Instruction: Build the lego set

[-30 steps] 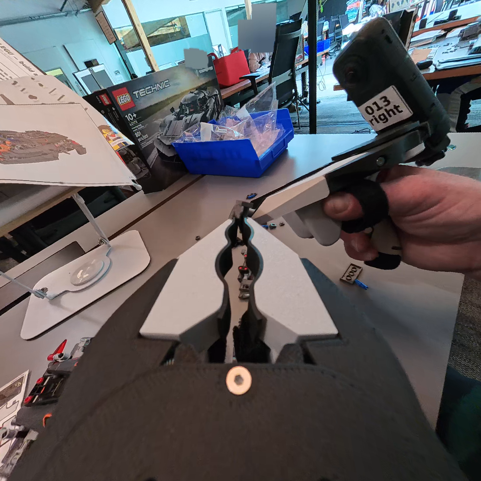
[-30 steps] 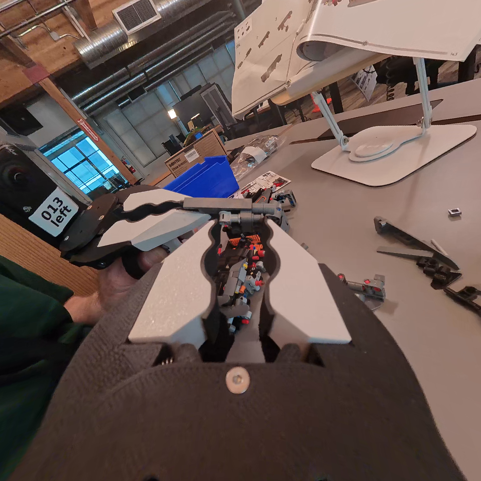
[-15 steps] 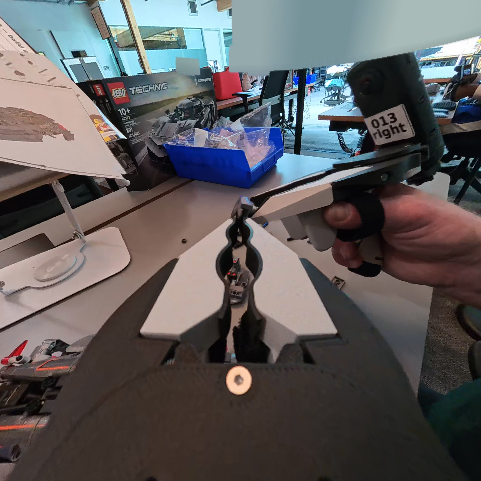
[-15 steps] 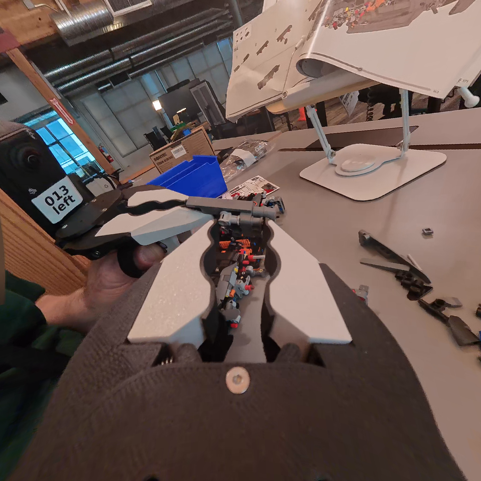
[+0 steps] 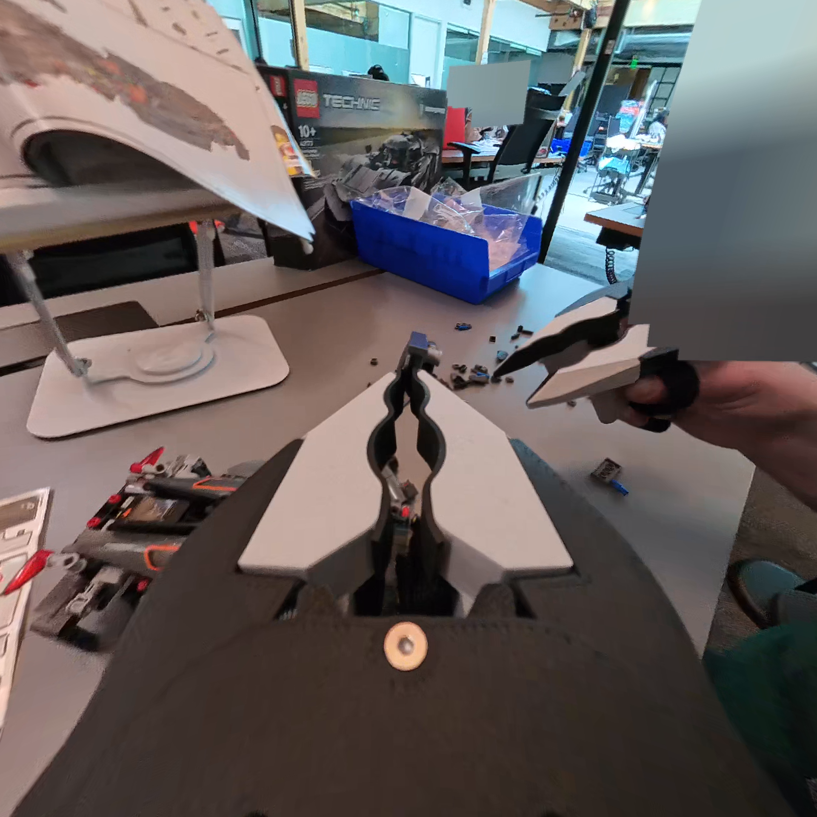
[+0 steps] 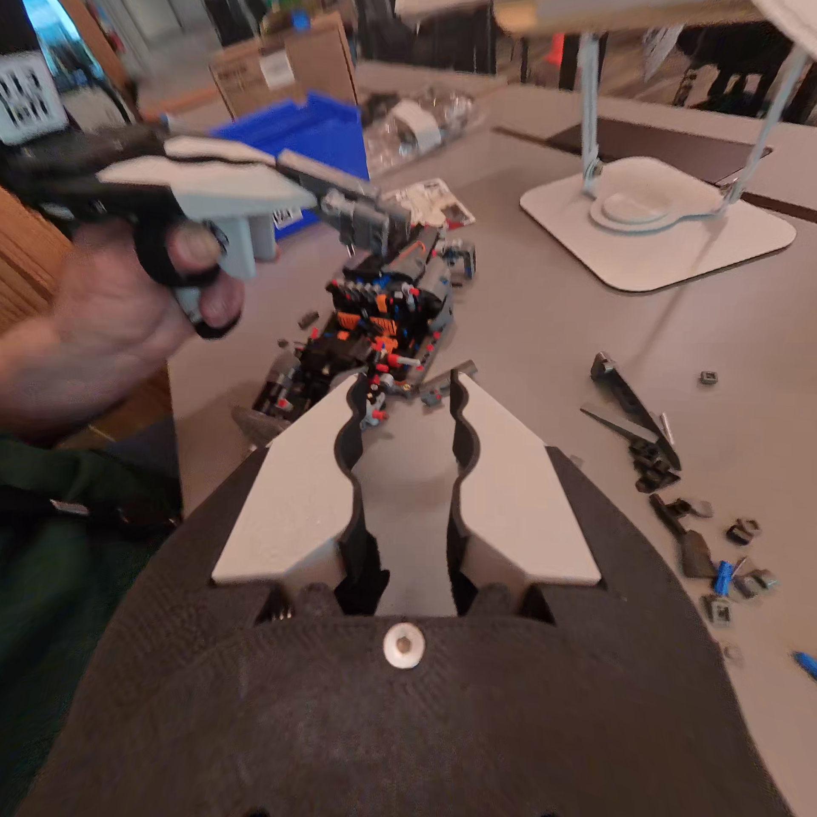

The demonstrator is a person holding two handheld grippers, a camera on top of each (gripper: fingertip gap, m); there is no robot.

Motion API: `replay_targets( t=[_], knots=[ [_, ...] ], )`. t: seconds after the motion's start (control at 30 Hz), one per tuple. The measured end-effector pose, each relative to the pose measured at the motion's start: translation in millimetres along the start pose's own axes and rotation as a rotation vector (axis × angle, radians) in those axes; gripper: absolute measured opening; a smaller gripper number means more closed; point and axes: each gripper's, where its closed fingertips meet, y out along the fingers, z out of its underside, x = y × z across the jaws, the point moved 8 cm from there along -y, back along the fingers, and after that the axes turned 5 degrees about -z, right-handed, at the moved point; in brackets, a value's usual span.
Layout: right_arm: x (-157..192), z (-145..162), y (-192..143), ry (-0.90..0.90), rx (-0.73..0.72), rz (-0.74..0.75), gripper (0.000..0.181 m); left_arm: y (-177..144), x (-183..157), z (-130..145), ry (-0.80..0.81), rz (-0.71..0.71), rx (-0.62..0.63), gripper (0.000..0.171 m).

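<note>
My left gripper [image 5: 411, 376] is shut on a grey Lego beam assembly [image 5: 422, 349] and holds it above the table. In the right wrist view that assembly [image 6: 358, 216] hangs just over the far end of the part-built black, grey and orange car model [image 6: 389, 309]. My right gripper [image 6: 404, 380] is open and empty, a little short of the model's near end. In the left wrist view the right gripper [image 5: 513, 391] is off to the right, open, over small loose parts [image 5: 473, 376]. The model [image 5: 146, 508] lies at the lower left there.
A white book stand base [image 5: 159, 367] holds the open instruction booklet [image 5: 132, 97] at the left. A blue bin [image 5: 446, 247] of bags and the set's box [image 5: 367, 146] stand behind. Dark panels and small pieces [image 6: 632, 420] lie right of the model. Across from one pair of fingers to the other is roughly 10 cm.
My right gripper has let go of the grey assembly, opened and pulled back. My left gripper keeps the assembly and has carried it down over the model.
</note>
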Motion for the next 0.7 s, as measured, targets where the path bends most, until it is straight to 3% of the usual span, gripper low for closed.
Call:
replay_targets(
  t=[0.17,0.4,0.7],
  knots=[
    [-13.7,1.0,44.1,-0.172,0.268,0.034,0.042,-8.9,23.0,10.4,-0.095,0.004,0.03,0.0],
    [-41.8,6.8,88.0,-0.263,0.54,0.001,0.022,-16.7,38.8,22.2,-0.165,0.021,0.045,0.0],
    [-47.5,19.1,111.1,-0.307,0.66,0.001,0.005,-14.6,49.7,27.9,-0.223,0.051,0.032,0.0]
  ],
)
